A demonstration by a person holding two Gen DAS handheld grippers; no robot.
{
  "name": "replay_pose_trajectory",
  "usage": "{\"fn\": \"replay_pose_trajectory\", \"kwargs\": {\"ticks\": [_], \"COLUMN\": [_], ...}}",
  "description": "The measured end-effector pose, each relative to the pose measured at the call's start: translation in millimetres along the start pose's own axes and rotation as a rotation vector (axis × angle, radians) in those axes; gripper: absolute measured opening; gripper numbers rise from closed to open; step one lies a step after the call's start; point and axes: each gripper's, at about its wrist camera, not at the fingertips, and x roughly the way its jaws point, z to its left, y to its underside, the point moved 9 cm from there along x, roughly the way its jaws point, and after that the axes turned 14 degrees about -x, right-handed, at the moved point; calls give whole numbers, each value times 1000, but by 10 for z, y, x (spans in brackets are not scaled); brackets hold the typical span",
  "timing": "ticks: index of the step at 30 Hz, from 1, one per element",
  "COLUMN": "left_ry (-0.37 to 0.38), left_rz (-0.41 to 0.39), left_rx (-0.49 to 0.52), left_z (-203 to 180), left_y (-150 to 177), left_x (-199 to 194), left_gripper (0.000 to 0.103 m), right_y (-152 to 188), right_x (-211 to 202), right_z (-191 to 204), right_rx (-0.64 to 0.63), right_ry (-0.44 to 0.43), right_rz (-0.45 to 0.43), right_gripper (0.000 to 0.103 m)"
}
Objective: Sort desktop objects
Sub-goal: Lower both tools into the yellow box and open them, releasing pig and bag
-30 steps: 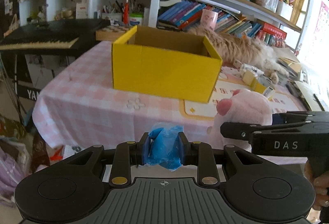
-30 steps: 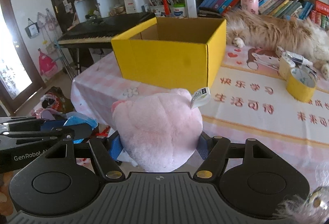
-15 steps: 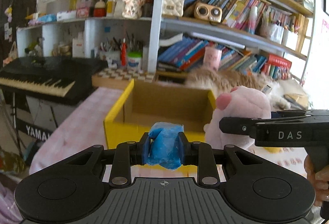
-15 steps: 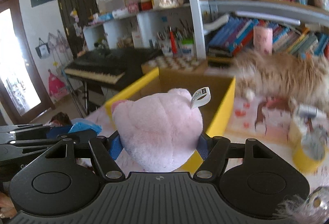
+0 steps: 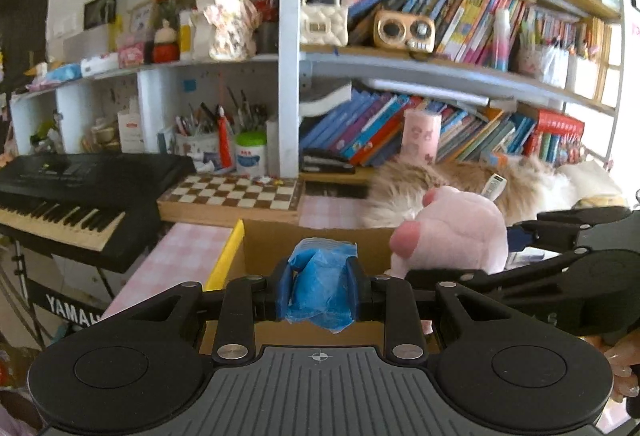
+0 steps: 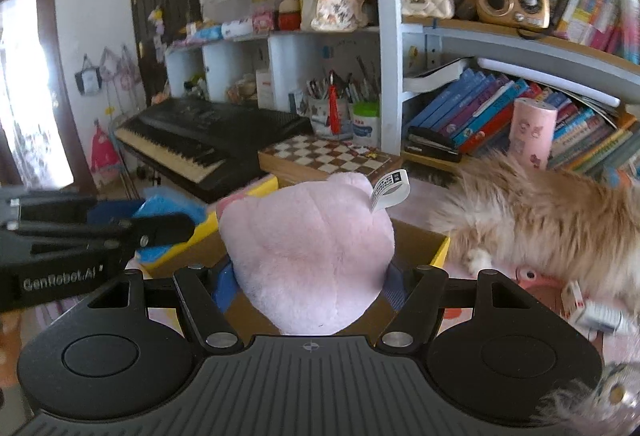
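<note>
Left gripper (image 5: 320, 290): fingers pinching a crumpled blue wrapper (image 5: 320, 288), held over the open yellow box (image 5: 228, 260) just ahead. Right gripper (image 6: 310, 280): fingers clamped on a pink plush toy (image 6: 308, 256), its white tag (image 6: 390, 189) uppermost, above the same box. Beyond the fingers: chessboard (image 5: 236, 191), keyboard (image 5: 72, 191), furry cat (image 6: 540, 211).

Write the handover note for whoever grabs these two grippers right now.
Left gripper: shut on the blue wrapper, over the near edge of the yellow box.
Right gripper: shut on the pink plush toy, also over the box.
Done: both things picked up and carried to the box.
Left: lower, open both grippers and drop them in.
The cat lies right beside the box; yellow tape may remain behind.
</note>
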Motion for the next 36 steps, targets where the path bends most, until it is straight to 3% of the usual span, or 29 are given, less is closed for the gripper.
{"fn": "replay_pose_trajectory", "kwargs": {"ticks": [6,17,25,36], "left_ry": [-36,-94,-93,-118], "left_rz": [108,179,221,274], "left_rx": [13,12,50,58], "left_z": [81,208,158,166], "left_y": [139,143,217,236], "left_x": [500,1132,1283,1351], "left_gripper": [26,27,27,31], "right_y": [114,433,569,629], "right_x": [504,1131,1309,1385], "right_z": [-100,-106,-60,-99], "right_rx": [-102,-280,-417,-515], "right_ry": [-28,-103,-159,-139], "right_rz": [95,264,319,337], "right_gripper": [67,67,67,68]}}
